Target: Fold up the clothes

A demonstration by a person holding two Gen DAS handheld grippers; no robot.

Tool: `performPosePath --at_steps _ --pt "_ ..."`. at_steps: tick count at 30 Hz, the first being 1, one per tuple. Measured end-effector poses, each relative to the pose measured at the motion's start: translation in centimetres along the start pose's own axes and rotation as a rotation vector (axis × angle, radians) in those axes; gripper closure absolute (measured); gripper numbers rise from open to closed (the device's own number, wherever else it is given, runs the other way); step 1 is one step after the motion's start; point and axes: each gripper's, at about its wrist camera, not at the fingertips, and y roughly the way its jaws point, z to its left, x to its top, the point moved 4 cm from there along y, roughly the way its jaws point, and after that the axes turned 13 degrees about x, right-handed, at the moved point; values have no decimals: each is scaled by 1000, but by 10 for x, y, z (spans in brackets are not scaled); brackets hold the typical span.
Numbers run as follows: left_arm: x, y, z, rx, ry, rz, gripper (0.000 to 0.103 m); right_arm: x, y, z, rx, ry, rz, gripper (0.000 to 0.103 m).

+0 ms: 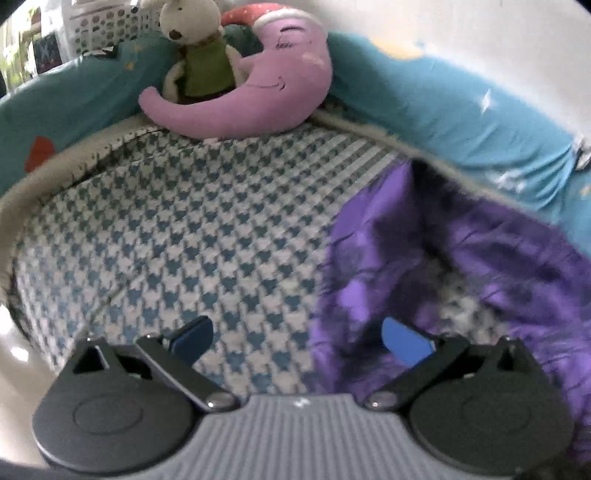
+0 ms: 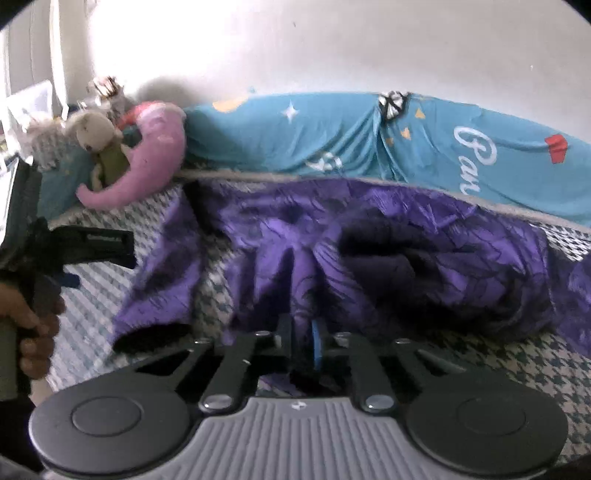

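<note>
Here the right tool (image 2: pixel 303 338) pinches a fold of the purple garment (image 2: pixel 369 236) near the bed's front edge. Left tool (image 1: pixel 297 338) spread, empty, over bare houndstooth sheet (image 1: pixel 184 240) left of the garment.

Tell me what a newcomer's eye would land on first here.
The crumpled purple garment sprawls across the houndstooth bed cover, with the right claw shut on a fold at its near edge. At the far corner a pink moon plush cradles a stuffed rabbit. The left claw is open.
</note>
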Motion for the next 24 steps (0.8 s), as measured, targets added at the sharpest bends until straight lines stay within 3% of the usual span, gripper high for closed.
performPosePath --at_steps 2,6,14,17,21,24 --pt "2 -8 3 -49 -11 -16 0 3 -6 8 48 -19 -28 92" --pt "6 -25 5 -119 -28 -62 0 4 -18 35 228 -84 -61 92" --pt "10 -48 -1 -226 -51 -106 0 -15 -22 97 535 -210 13 92" --pt "6 -51 -11 -259 -16 -97 0 -20 -22 107 552 -255 27 83" --pt "0 -53 -24 -285 41 -98 0 -15 -27 97 543 -225 26 81" --pt "-7 -56 -33 -296 88 -104 0 -12 -34 84 493 -210 14 75"
